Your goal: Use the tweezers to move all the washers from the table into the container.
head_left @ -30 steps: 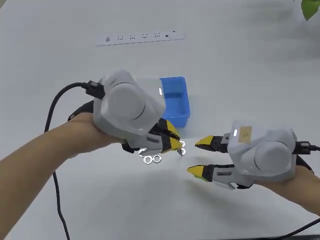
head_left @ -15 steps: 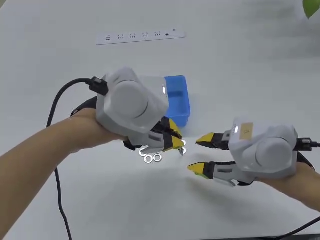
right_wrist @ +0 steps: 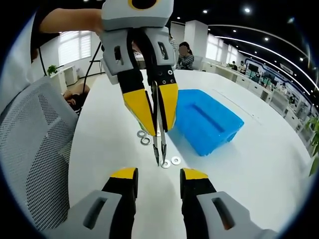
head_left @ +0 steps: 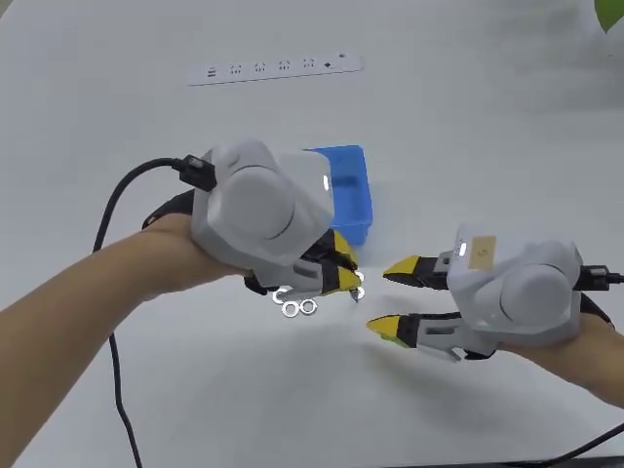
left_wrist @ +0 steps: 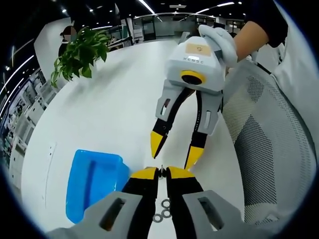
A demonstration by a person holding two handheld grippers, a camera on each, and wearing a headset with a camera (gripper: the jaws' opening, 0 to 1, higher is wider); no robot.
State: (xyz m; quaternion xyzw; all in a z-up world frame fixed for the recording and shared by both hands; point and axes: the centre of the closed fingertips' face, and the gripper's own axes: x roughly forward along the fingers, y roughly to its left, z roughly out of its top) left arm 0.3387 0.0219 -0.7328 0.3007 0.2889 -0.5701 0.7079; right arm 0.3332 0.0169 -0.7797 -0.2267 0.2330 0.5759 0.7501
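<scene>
White laminate forms the table [head_left: 468, 127], smooth and matte. Head view: the left gripper [head_left: 341, 279], grey moulded plastic with black jaws and yellow tips, has its jaws drawn together on the near side of the container [head_left: 349, 195], a rectangular open tray of blue plastic. Flat metal ring washers [head_left: 308, 307] lie on the table: two side by side just left of the jaw tips, and at least one more at the tips. The right gripper [head_left: 388, 298] sits to the right with its jaws spread and nothing between them. A tan label [head_left: 478, 258] on its housing bears a mark too small to read. A black cable [head_left: 115, 210] leaves the left gripper, and a white power strip [head_left: 275, 68] lies far across the table. Left gripper view: the left jaws almost meet, and the right gripper faces them, spread. A line of lettering below its label is illegible. A leafy plant [left_wrist: 79, 55] stands far off and a mesh chair [left_wrist: 269, 139] is close by. Right gripper view: the right jaws stand apart. The left gripper pinches thin metal tweezers [right_wrist: 158, 144], whose points reach the table just beside two washers. Two further washers lie behind the tweezers, all outside the container, which is near them.
</scene>
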